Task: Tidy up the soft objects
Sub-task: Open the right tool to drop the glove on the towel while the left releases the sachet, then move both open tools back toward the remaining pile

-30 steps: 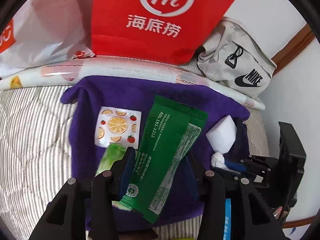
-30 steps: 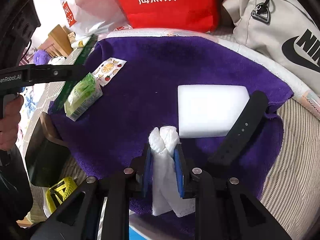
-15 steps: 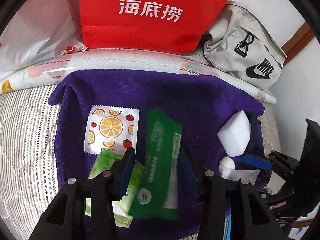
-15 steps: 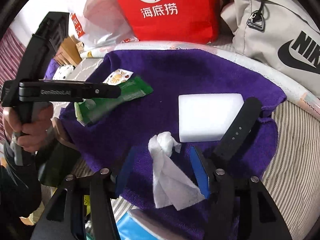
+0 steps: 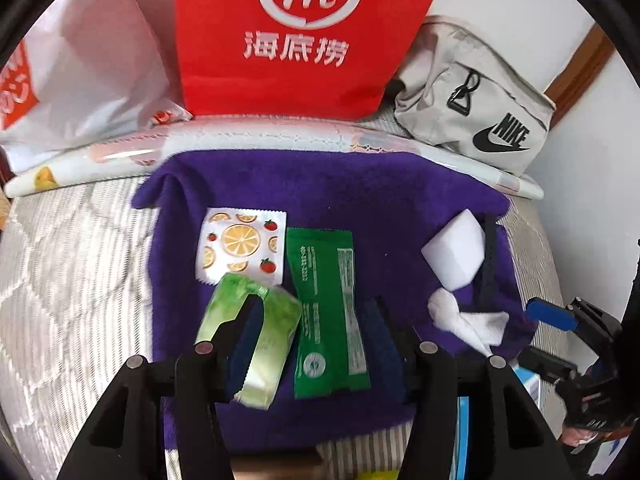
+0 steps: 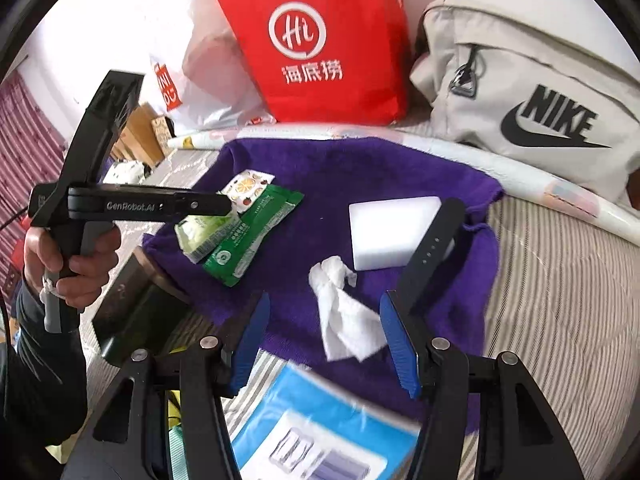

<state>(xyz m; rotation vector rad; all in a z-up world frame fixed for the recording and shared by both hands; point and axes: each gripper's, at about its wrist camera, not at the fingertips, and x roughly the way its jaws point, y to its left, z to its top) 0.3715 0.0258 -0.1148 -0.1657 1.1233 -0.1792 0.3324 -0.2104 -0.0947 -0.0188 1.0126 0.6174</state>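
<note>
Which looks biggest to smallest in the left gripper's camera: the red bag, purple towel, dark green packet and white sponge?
1. purple towel, though the red bag is cut off by the frame, so these two are unsure.
2. red bag
3. dark green packet
4. white sponge, which lies farther off to the side, so it may look smaller.

Both tongs opened, dropping green packet (image 5: 326, 312) and tissue (image 6: 344, 312).
</note>
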